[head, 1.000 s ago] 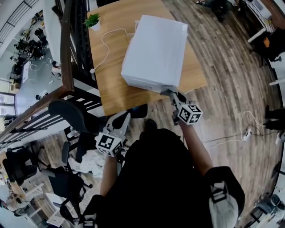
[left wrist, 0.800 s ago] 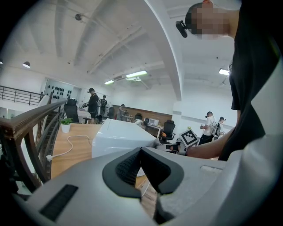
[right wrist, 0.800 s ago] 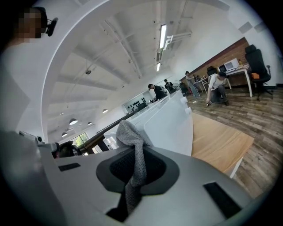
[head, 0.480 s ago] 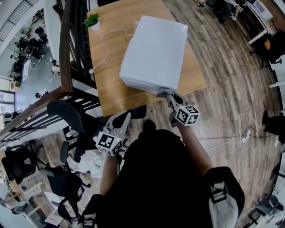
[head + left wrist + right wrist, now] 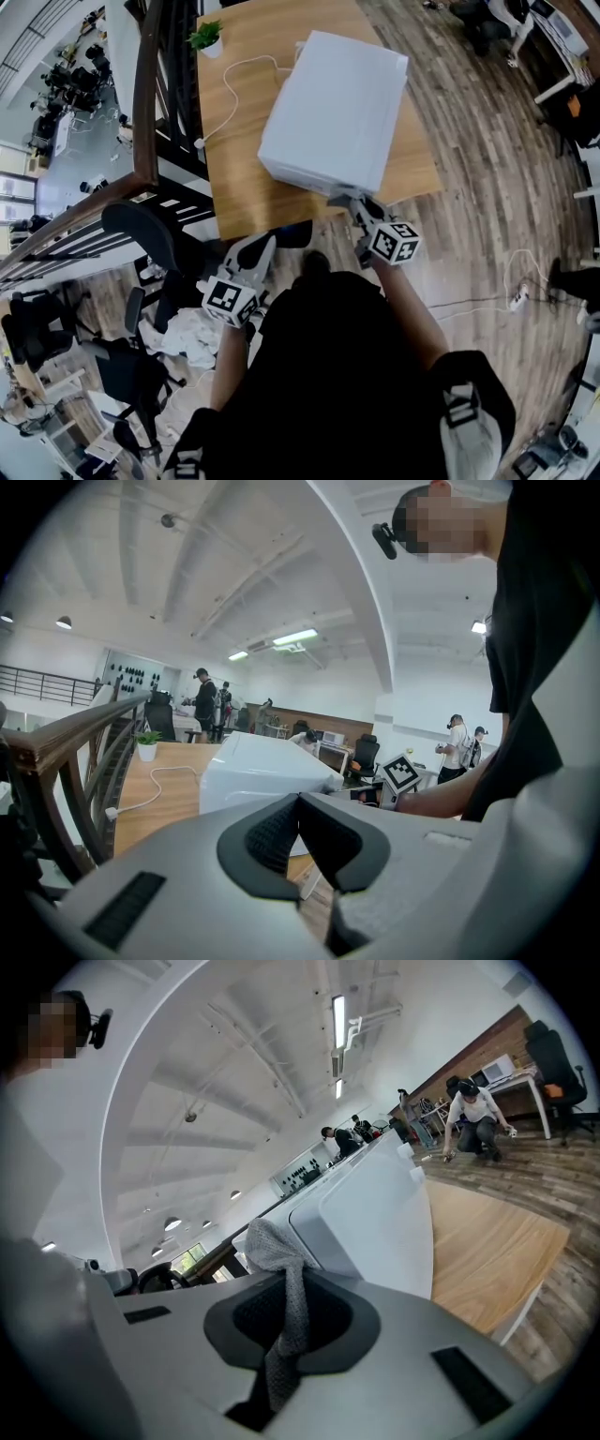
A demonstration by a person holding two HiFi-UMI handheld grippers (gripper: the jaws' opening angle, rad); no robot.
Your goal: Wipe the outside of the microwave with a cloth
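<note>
Our right gripper (image 5: 291, 1321) has its jaws pressed together on a grey cloth (image 5: 279, 1269), which is pinched between the dark pads; a bunched end stands up past the jaw tips and a narrower tail hangs down behind them. In the head view this gripper reaches out to the near face of the white microwave (image 5: 337, 108), towards its right corner, and the bunched cloth lies right at that face, though we cannot tell whether it actually touches. The microwave stands on a wooden table (image 5: 234, 131), set at an angle, with its near right corner close to the table's near edge. A white cable (image 5: 228, 98) runs across the bare wood to the left of the microwave, and a small potted plant (image 5: 208, 37) stands at the table's far left corner. Our left gripper (image 5: 298, 832) is held back, near our body and well apart from the microwave, and its jaws are closed on each other with nothing between them. To the left of the table runs a dark wooden railing (image 5: 145, 94), and a black office chair (image 5: 141, 234) stands near it, just beside our left gripper. Wood-plank flooring (image 5: 487, 159) spreads out to the right of the table.
</note>
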